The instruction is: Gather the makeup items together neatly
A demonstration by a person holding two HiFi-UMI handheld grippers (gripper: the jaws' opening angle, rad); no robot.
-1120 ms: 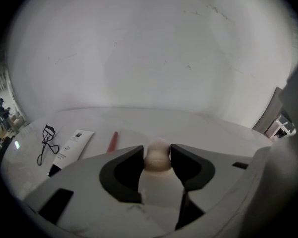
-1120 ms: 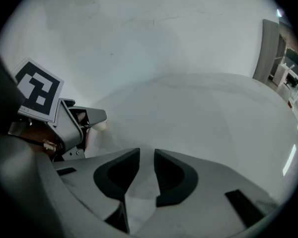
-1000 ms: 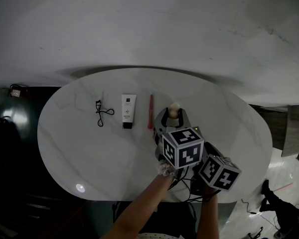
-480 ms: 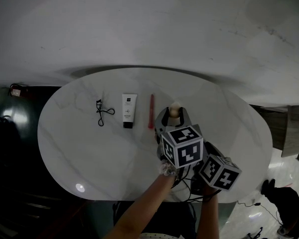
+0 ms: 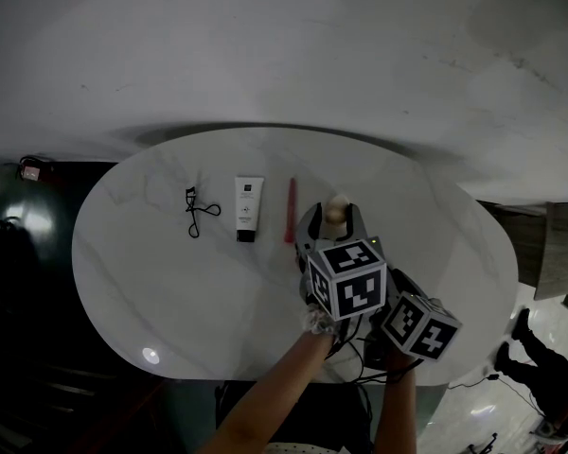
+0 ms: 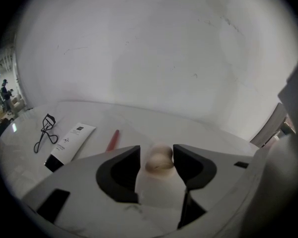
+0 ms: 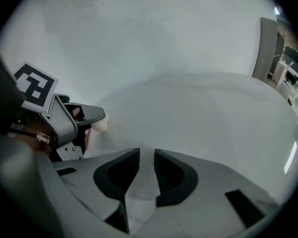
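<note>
A beige makeup sponge (image 5: pixel 335 212) stands upright on the white marble table (image 5: pixel 170 291), right of a red pencil (image 5: pixel 290 210), a white tube with a black cap (image 5: pixel 247 209) and a black eyelash curler (image 5: pixel 194 214). My left gripper (image 6: pixel 156 150) has just been opening its jaws. The sponge (image 6: pixel 159 160) stands between them, with a gap at the left jaw and its top close against the right jaw. My right gripper (image 7: pixel 146 155) hovers just behind and to the right, its marker cube (image 5: pixel 417 327) showing, jaws a little apart with nothing between them.
The oval table's near edge (image 5: pixel 265 381) runs under my arms, with cables hanging there. A grey wall rises behind the table. Dark floor lies to the left, and a person (image 5: pixel 549 386) moves on the floor at the lower right.
The left gripper's jaws stand slightly wider around the sponge and its cube has rolled a little. The right gripper has kept still. The person on the floor has shifted.
</note>
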